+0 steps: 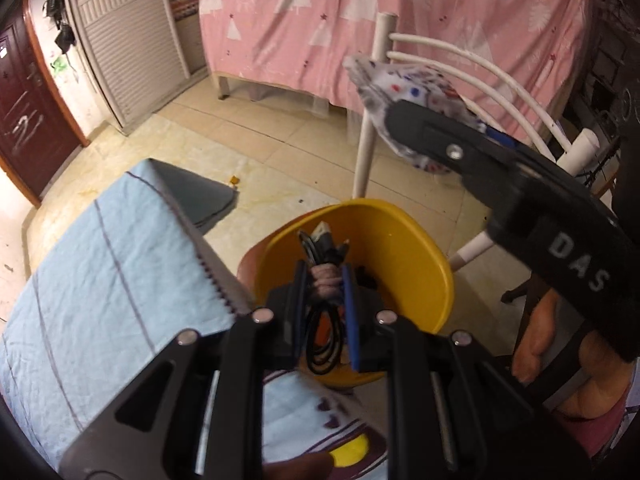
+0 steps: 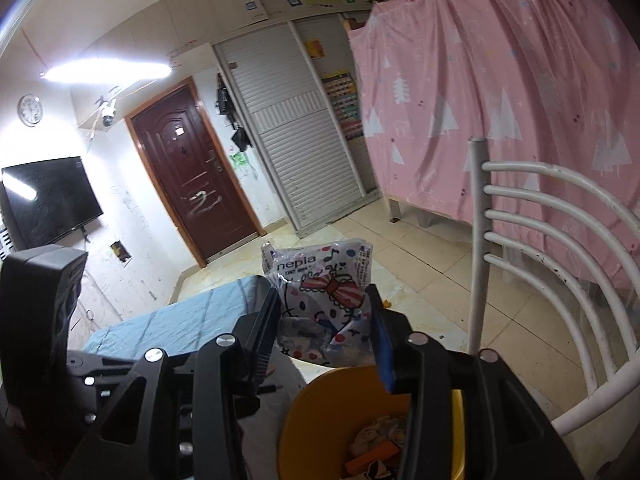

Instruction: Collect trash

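Note:
My left gripper (image 1: 325, 270) is shut on a coiled black cable (image 1: 325, 245) bound with a pink tie, and holds it over the yellow bin (image 1: 404, 240). My right gripper (image 2: 326, 300) is shut on a crumpled Hello Kitty tissue wrapper (image 2: 320, 280), held just above and beyond the yellow bin (image 2: 312, 412). In the left wrist view the right gripper (image 1: 384, 100) and the wrapper (image 1: 396, 80) are up right of the bin. Scraps of trash (image 2: 376, 440) lie inside the bin.
A light blue cloth-covered table (image 1: 100, 264) stands left of the bin. A white metal chair (image 2: 540, 240) is to the right. A pink curtain (image 1: 360, 20) hangs behind. A small orange scrap (image 1: 234, 179) lies on the tiled floor. The dark door (image 2: 188, 172) is far left.

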Demonstrator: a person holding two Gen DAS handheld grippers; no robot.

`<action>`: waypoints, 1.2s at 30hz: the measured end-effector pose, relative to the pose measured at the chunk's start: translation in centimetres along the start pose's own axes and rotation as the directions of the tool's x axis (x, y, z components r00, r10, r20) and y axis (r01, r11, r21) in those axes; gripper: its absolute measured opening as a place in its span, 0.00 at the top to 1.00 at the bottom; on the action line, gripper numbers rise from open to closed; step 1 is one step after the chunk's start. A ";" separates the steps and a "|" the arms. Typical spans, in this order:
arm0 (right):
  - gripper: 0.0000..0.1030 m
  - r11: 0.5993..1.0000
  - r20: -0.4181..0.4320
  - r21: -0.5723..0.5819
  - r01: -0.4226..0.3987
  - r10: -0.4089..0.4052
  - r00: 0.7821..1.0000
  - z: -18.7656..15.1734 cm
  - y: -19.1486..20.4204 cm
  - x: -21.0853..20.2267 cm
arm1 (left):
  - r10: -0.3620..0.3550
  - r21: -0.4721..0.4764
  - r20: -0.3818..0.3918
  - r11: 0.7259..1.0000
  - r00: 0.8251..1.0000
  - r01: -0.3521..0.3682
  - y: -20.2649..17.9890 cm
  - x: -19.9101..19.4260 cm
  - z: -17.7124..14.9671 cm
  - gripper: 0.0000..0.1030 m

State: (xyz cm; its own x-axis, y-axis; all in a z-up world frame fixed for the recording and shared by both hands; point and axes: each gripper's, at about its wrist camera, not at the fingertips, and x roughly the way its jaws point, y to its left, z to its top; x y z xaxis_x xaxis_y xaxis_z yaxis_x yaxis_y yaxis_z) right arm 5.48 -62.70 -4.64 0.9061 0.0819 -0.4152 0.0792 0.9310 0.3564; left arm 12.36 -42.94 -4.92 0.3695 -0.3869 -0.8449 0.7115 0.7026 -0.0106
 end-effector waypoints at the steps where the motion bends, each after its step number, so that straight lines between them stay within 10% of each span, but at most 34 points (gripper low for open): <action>1: 0.60 1.000 -0.006 0.008 0.009 -0.009 1.000 -0.1 -0.4 0.3 | -0.002 0.001 -0.004 1.000 1.000 0.002 -0.1 0.3 0.1 0.74; 5: 0.40 0.999 -0.022 0.030 0.025 -0.024 0.999 -0.3 -1.4 1.1 | -0.003 -0.003 -0.006 1.000 1.000 0.003 -0.5 0.7 0.6 0.55; 36: 0.12 0.997 -0.002 -0.058 -0.047 0.047 0.999 -1.0 8.5 2.4 | 0.052 -0.212 0.161 0.977 0.985 -0.017 10.2 -7.9 -5.4 0.19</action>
State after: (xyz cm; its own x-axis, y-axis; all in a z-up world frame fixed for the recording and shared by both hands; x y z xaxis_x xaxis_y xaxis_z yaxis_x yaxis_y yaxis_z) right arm 7.88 -54.24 -3.41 0.9082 0.1263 -0.3991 0.0120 0.9451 0.3265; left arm 13.43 -29.48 -1.22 0.4979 -0.4408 -0.7468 0.5621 0.8198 -0.1092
